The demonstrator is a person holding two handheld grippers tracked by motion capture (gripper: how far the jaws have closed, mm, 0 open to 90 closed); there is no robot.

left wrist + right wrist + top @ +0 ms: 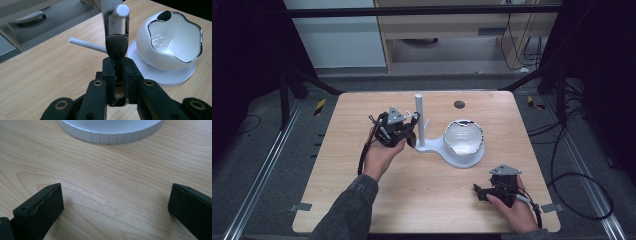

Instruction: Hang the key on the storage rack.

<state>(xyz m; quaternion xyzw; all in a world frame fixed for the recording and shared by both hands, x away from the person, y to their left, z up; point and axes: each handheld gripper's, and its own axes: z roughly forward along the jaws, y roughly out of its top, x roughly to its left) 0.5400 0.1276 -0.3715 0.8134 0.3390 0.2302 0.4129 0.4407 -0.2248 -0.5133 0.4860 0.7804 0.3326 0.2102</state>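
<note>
Key fob clamped in the left gripper (117,65) at the peg of a white stand.
Left jaws are pressed tight on the dark key fob (116,46), whose metal loop (117,22) sits around the tip of a white peg (121,10) on the stand's post (419,120). Just beside it, a white bowl (172,42) with a chrome rim rests tilted on the stand's round base (175,75). Right gripper (115,205), jaws spread wide with nothing between them, rests low on the wooden table (422,200) near the base's ribbed edge.
</note>
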